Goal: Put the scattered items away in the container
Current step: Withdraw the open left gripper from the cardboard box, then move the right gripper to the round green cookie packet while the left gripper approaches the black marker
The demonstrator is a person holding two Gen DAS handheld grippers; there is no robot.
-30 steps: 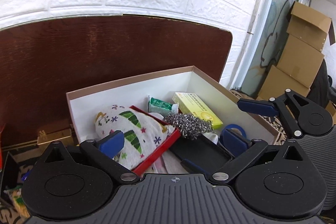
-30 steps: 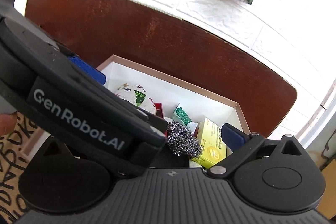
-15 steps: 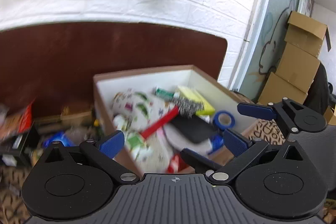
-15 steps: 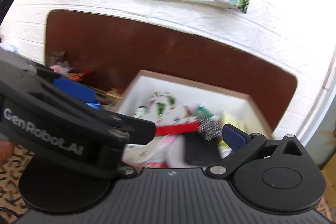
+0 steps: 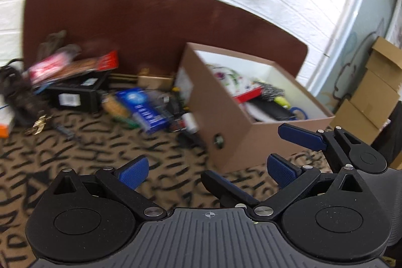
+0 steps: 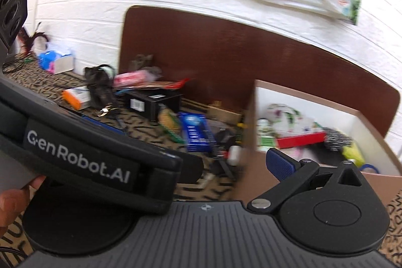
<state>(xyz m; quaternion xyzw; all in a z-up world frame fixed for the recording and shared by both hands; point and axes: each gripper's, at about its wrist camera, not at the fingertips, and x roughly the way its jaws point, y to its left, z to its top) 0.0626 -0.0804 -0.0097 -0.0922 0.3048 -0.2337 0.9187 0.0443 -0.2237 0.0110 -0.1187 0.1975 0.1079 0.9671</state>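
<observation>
Both grippers swung left off box [image 5: 233, 132] | left gripper [image 5: 206, 171], right gripper [image 5: 253, 167] jaws wide, empty | box part-filled | left clutter [image 5: 140, 109] remains

Left claw [image 5: 205, 169]: black plastic body, ribbed grey top plate with small crosshair mark, two round hubs, angled link arms with silver screws, blue textured finger pads [image 5: 133, 172]. Right claw [image 6: 241, 162]: same build; beside it, the left unit's black housing carries white "GenRobot.AI" lettering.
</observation>
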